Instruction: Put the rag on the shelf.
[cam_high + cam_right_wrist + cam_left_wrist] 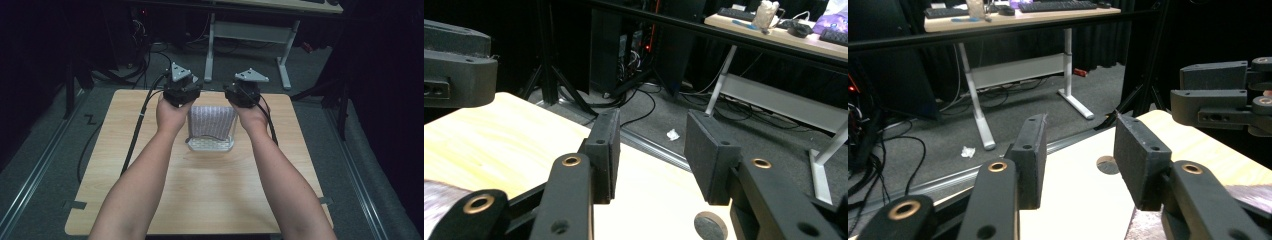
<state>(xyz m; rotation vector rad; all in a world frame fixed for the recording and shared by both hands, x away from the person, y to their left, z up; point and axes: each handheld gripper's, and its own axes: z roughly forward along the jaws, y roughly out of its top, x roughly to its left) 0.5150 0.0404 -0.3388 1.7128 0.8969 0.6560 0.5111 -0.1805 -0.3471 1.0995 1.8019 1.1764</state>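
A light wooden table (210, 200) with rounded corners stands on grey carpet (50, 150). Near its far middle sits a clear plastic tray (210, 145) holding a folded grey cloth (212, 121); the rest of the top is bare

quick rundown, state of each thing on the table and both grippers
left gripper: open, fingers apart, holding nothing
right gripper: open, fingers apart, holding nothing
cloth: standing in the clear container, untouched
clear container: upright on the table, between the hands
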